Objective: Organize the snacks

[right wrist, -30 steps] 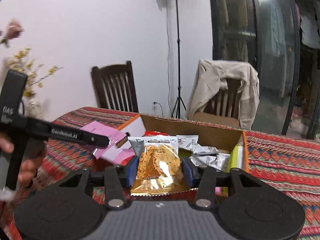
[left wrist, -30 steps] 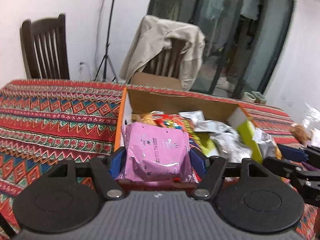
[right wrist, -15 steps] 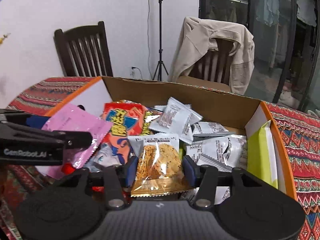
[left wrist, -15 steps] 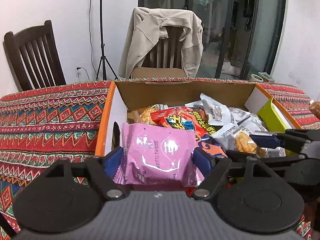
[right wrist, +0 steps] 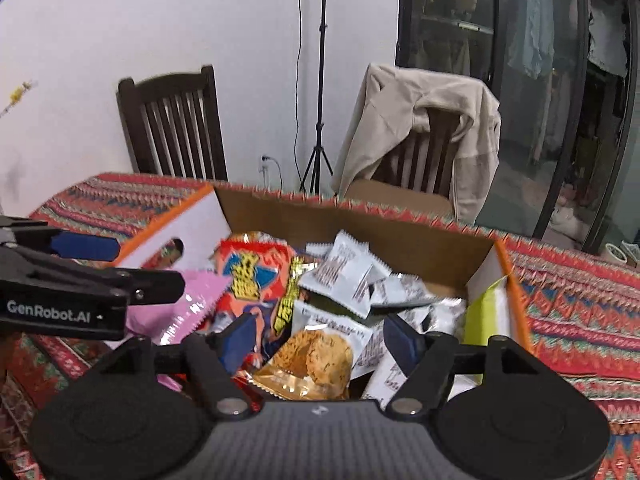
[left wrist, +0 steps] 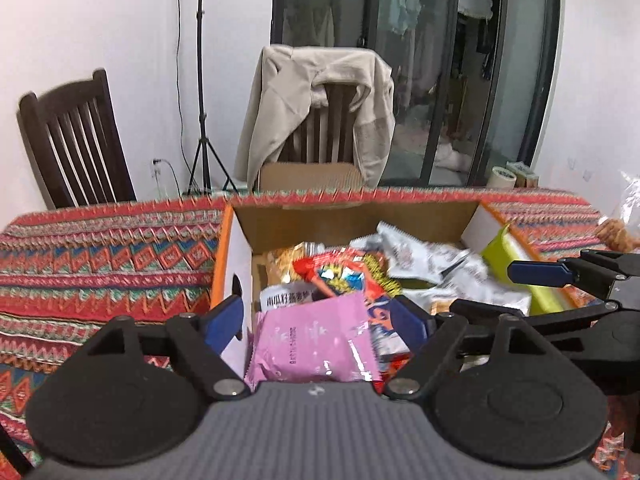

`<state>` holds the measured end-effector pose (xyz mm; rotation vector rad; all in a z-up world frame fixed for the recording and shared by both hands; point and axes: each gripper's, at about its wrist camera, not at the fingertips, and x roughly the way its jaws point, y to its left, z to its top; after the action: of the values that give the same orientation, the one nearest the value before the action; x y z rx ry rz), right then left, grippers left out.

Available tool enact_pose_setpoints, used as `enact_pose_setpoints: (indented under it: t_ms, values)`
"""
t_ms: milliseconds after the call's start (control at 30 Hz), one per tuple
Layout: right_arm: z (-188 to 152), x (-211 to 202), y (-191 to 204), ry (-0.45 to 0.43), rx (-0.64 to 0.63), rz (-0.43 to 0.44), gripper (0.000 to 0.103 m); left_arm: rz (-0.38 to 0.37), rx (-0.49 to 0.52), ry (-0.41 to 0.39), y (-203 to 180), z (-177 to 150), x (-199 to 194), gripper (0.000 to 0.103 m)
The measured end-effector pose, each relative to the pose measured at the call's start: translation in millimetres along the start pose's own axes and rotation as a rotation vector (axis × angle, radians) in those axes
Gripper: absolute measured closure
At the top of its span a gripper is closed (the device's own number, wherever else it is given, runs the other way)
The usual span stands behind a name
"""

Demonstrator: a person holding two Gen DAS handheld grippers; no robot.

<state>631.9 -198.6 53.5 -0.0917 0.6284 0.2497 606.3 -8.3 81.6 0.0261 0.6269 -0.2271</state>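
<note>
A cardboard box [left wrist: 360, 220] with orange rims stands on the table, full of snack packets; it also shows in the right wrist view [right wrist: 400, 236]. My left gripper [left wrist: 316, 320] is open over the box's near left corner. A pink packet [left wrist: 316, 344] lies loose between its spread fingers, on the pile. My right gripper [right wrist: 320, 338] is open over the box. A clear cookie packet [right wrist: 316, 356] lies between its fingers, free of the pads. The right gripper shows at the right in the left wrist view [left wrist: 560, 276].
A red patterned cloth [left wrist: 100, 264] covers the table. In the box lie a red-blue packet [right wrist: 248, 272], several silver packets [right wrist: 344, 272] and a lime green carton [right wrist: 484, 316]. Two chairs [left wrist: 76, 140] stand behind, one draped with a beige jacket [left wrist: 320, 108].
Both grippers opened over the box. The pink packet and the cookie packet were let go and dropped onto the pile.
</note>
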Motion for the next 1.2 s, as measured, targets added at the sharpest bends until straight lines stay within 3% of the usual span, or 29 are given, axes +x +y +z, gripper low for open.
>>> enact_pose_setpoints:
  t_ms: [400, 533, 700, 867, 1200]
  values:
    - [0.0, -147.7, -4.9, -0.156, -0.017, -0.023, 0.029, -0.012, -0.003, -0.161, -23.0, -12.0, -156.6, 0.015]
    - [-12.2, -208.7, -1.9, -0.217, -0.03, -0.02, 0.025, -0.036, 0.008, -0.216, -33.9, -33.9, -213.7, 0.005]
    - [-44.6, -279.8, 6.7, -0.283, -0.044, -0.006, 0.02, -0.064, 0.04, -0.258, -48.6, -77.9, -277.9, 0.003]
    - [-92.7, -337.0, 24.0, -0.313, -0.068, 0.013, 0.019, -0.042, 0.063, -0.319, -63.2, -134.3, -337.8, 0.0]
    - [-197.7, -424.7, 63.7, -0.386, -0.065, 0.036, 0.012, 0.029, 0.073, -0.413, -86.9, -253.7, -412.8, 0.0]
